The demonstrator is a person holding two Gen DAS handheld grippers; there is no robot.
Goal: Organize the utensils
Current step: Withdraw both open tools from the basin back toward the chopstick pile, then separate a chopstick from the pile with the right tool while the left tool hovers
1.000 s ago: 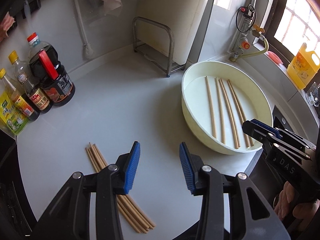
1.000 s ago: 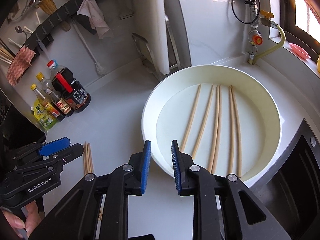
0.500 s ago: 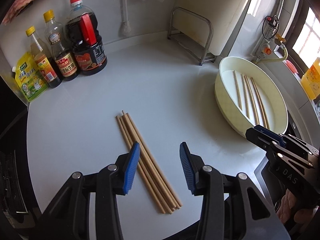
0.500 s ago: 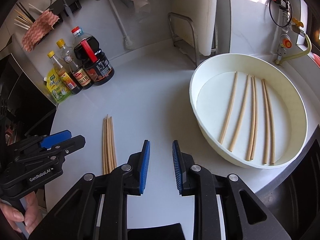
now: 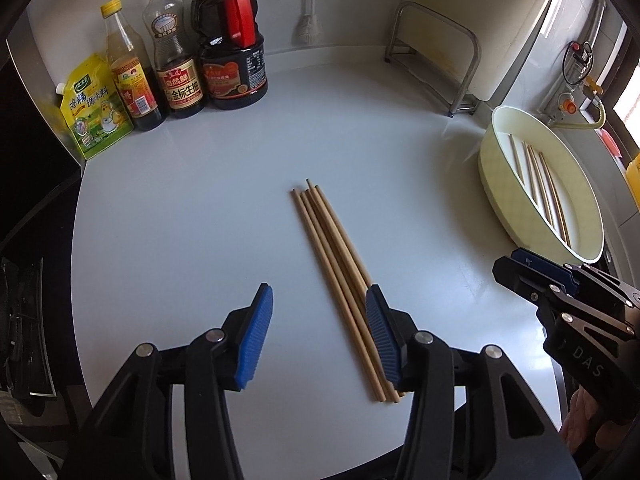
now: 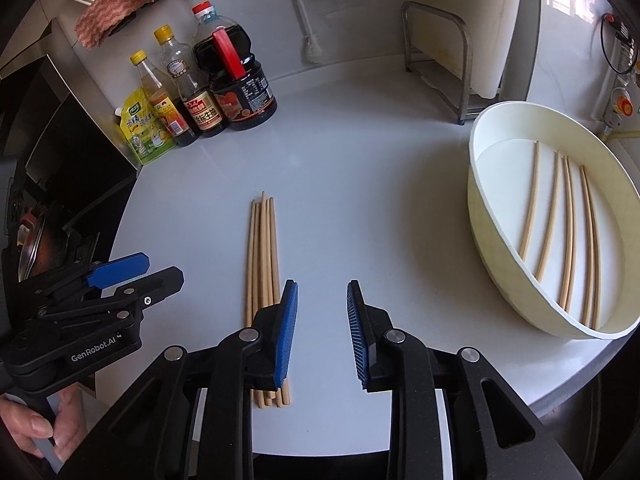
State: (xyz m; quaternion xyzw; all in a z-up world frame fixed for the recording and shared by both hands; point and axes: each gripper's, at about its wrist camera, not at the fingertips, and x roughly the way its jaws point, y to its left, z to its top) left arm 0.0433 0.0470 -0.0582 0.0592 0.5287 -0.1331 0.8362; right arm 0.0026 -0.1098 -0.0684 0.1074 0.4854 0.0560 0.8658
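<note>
A bundle of several wooden chopsticks lies on the white counter; it also shows in the right wrist view. A cream round basin on the right holds several more chopsticks; the basin also shows in the left wrist view. My left gripper is open and empty, above the bundle's near end. My right gripper is open and empty, just right of the bundle. Each gripper shows in the other's view: the left, the right.
Sauce bottles and a yellow-green pouch stand at the back left. A metal rack with a white board stands at the back. A stove lies left of the counter edge. A gas valve and hose are behind the basin.
Both grippers have swung left, away from the basin and toward the chopstick bundle. The right gripper's jaws have opened wider. The bundle and basin have not moved.
</note>
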